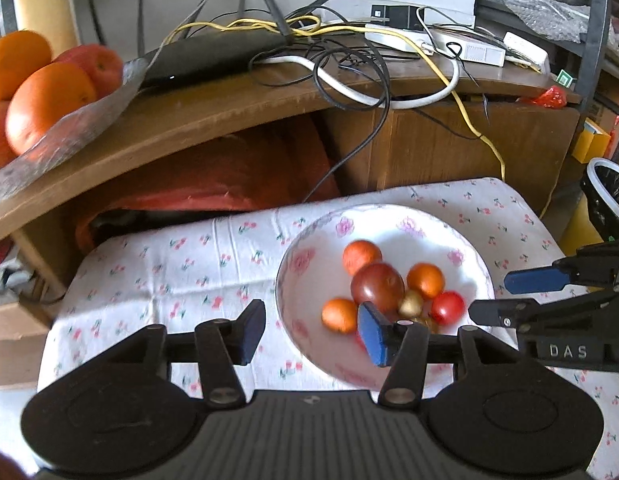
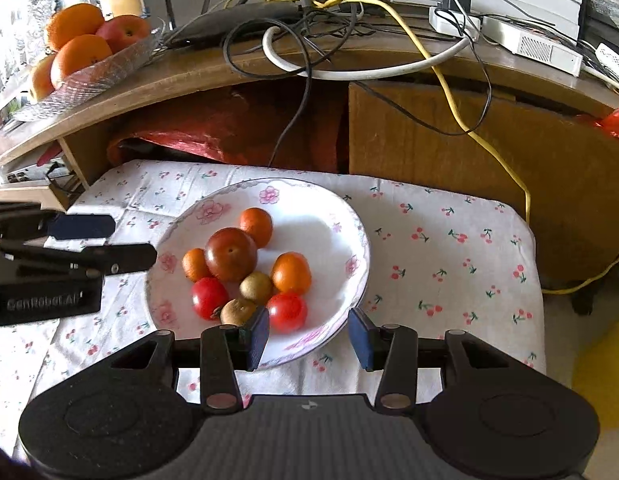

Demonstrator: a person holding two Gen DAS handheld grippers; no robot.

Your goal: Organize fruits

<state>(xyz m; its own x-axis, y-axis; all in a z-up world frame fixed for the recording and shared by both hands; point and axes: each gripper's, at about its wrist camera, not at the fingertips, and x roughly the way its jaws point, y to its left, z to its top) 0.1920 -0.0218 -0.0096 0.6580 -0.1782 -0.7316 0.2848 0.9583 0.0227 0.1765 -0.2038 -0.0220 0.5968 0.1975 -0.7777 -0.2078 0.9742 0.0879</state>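
A white flowered plate (image 2: 321, 216) on a cherry-print tablecloth (image 2: 429, 248) holds a large dark red fruit (image 2: 230, 254), three small oranges (image 2: 291, 273), two red tomatoes (image 2: 287, 311) and two brown kiwis (image 2: 256, 288). My right gripper (image 2: 308, 338) is open above the plate's near rim, its left pad beside a kiwi and a tomato. My left gripper (image 1: 313, 334) is open at the plate's (image 1: 409, 236) left edge, with its right pad over the fruit (image 1: 377, 286). Each gripper shows in the other's view: the left gripper (image 2: 133, 242) and the right gripper (image 1: 489, 298).
A glass dish (image 2: 105, 68) of big oranges and an apple stands on the wooden desk (image 2: 213, 76) behind, at the left. A black router (image 1: 213, 56), tangled cables and white boxes crowd the desk top. A red bag (image 1: 229, 176) lies under it. A lined bin (image 1: 609, 200) stands right of the table.
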